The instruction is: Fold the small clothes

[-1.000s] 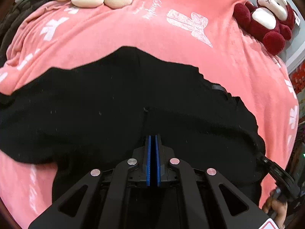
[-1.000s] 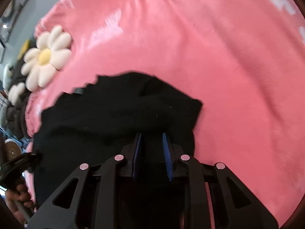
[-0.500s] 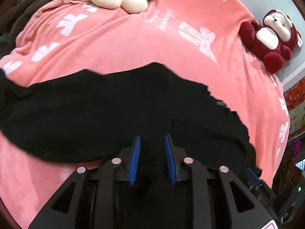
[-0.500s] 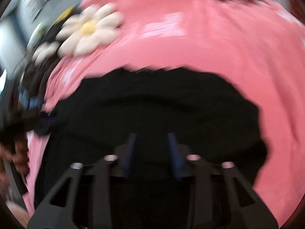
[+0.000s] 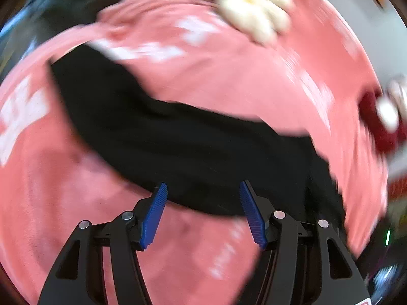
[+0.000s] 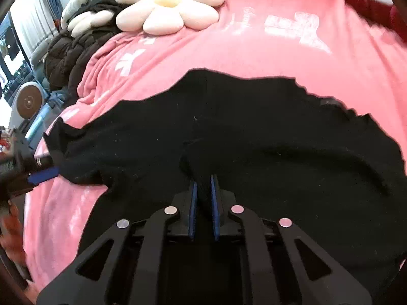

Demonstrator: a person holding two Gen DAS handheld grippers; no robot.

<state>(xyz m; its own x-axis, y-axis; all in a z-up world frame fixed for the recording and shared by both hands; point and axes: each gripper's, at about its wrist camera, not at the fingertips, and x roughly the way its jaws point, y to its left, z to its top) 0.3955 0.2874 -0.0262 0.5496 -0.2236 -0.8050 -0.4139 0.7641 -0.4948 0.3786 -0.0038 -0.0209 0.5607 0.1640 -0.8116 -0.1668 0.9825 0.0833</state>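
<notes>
A black garment point(image 6: 254, 139) lies spread on a pink blanket point(image 6: 254, 50). In the right wrist view my right gripper point(image 6: 203, 185) is shut on a raised fold of the black garment near its middle. In the blurred left wrist view the garment point(image 5: 190, 147) runs as a long dark band from upper left to lower right. My left gripper point(image 5: 202, 190) is wide open and empty, its blue pads point(image 5: 152, 213) at the garment's near edge. The left gripper also shows in the right wrist view point(image 6: 38, 172), at the garment's left sleeve end.
A white daisy cushion point(image 6: 168, 5) lies at the far end of the blanket, also in the left wrist view point(image 5: 251, 7). A dark red plush toy point(image 5: 381, 124) sits at the right. A dark puffy jacket point(image 6: 68, 53) lies at the blanket's left edge.
My left gripper has opened wide, let go of the garment and swung left. My right gripper has closed on a fold of the garment.
</notes>
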